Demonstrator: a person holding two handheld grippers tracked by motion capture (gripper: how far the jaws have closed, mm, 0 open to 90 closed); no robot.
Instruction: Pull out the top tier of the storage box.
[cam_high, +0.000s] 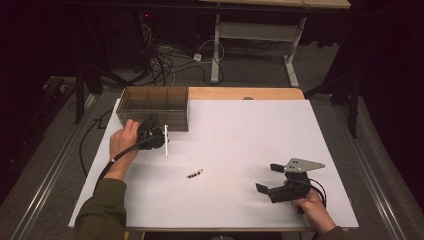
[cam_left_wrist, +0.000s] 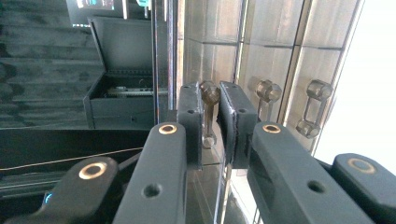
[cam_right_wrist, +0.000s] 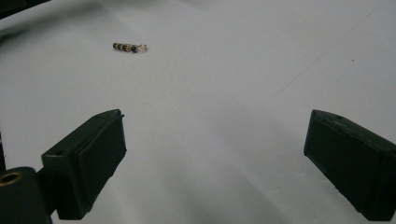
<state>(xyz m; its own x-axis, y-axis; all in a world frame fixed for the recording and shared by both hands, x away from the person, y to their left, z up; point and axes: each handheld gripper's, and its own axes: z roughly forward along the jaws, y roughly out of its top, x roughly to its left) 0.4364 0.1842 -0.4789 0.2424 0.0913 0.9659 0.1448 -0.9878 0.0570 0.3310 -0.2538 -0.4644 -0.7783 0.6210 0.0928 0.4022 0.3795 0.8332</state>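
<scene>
**Two grippers at work: one pinching a drawer handle, one waiting open**

We are working at a white table (cam_high: 240, 150) with a small clear drawer box (cam_high: 155, 106) standing at its far left part. We are holding the left gripper (cam_high: 159, 135) against the front of this box, and in the left gripper view its two black pads are pressing together on the leftmost drawer handle (cam_left_wrist: 208, 112), a small clear bar with round ends. Two more handles of the same kind are showing to the right of it, both free. We judge that the gripper is placed this way because the handle is the only part that lets us pull the drawer out; the flat front gives nothing to grip. In the high view a thin white strip (cam_high: 166, 140) is standing just beside this gripper; we cannot tell what it is.

We are keeping the right gripper (cam_high: 269, 178) low over the near right part of the table, well apart from the box. Its jaws are spread wide and nothing is between them. Ahead of it, a small beaded piece (cam_right_wrist: 129, 47) is lying alone on the white surface. We think this hand is waiting there to pick up the piece once a drawer is open.
</scene>
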